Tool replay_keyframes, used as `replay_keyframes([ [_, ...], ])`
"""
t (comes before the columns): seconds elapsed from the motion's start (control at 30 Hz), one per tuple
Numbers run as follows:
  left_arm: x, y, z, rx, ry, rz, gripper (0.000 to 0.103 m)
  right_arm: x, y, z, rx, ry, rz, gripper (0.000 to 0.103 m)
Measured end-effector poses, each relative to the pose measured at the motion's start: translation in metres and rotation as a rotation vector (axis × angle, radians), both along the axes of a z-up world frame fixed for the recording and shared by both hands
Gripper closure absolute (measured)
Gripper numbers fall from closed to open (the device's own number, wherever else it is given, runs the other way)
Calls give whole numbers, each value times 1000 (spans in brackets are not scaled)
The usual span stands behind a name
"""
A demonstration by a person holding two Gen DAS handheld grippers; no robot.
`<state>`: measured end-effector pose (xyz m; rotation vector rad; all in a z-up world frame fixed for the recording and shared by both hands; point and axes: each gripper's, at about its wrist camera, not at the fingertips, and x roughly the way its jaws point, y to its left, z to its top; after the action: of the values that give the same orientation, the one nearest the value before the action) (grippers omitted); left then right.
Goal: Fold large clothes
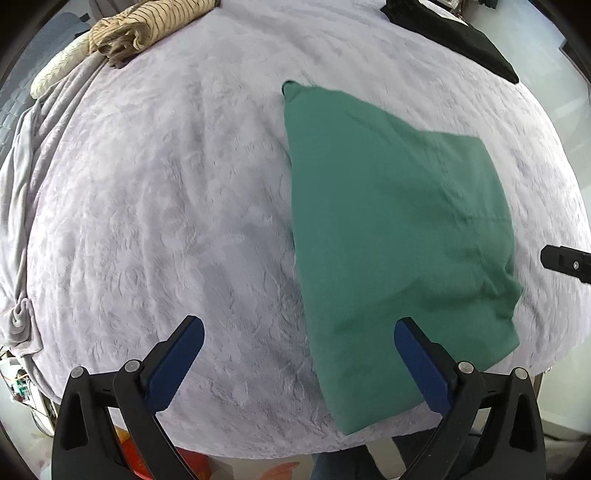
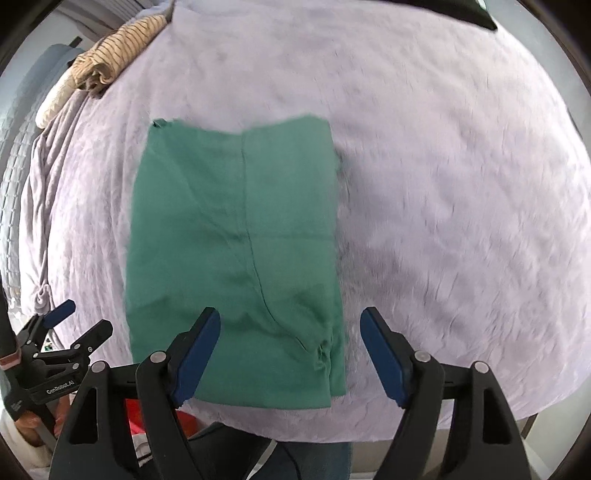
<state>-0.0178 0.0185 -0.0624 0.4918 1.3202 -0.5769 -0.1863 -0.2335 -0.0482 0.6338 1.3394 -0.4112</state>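
A green garment (image 1: pixel 399 236) lies folded into a long rectangle on the lilac fleece blanket (image 1: pixel 166 206); it also shows in the right wrist view (image 2: pixel 236 243), with a seam down its middle. My left gripper (image 1: pixel 299 328) is open and empty, above the garment's near left edge. My right gripper (image 2: pixel 290 317) is open and empty, above the garment's near right corner. The left gripper also shows at the left edge of the right wrist view (image 2: pixel 79 319), open. A tip of the right gripper's fingers (image 1: pixel 565 260) shows at the right edge of the left wrist view.
A beige striped folded cloth (image 1: pixel 147 26) lies at the far left of the bed, also in the right wrist view (image 2: pixel 114 51). A black garment (image 1: pixel 458 37) lies at the far right. The bed's near edge (image 2: pixel 332 428) runs just below the garment. Red items (image 1: pixel 192 461) sit on the floor.
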Motion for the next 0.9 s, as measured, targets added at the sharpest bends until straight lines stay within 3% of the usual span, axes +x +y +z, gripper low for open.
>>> replay_keyframes([
  [0.2, 3, -8, 13, 9, -37, 32, 0, 7, 8, 17, -68, -8, 11, 20],
  [0.23, 3, -9, 17, 4, -49, 37, 0, 7, 8, 18, -67, -12, 12, 9],
  [0.3, 3, -11, 25, -6, -61, 44, 0, 7, 7, 21, -53, -29, 0, 0],
  [0.63, 3, -22, 48, -16, -87, 89, 0, 13, 8, 41, -145, -22, -37, 0],
  [0.77, 2, -27, 53, 6, -126, 82, 0, 18, 12, 51, -227, 19, -20, 0],
  [0.9, 1, -30, 55, 2, -134, 71, 0, 21, 10, 56, -240, 19, -16, 0],
])
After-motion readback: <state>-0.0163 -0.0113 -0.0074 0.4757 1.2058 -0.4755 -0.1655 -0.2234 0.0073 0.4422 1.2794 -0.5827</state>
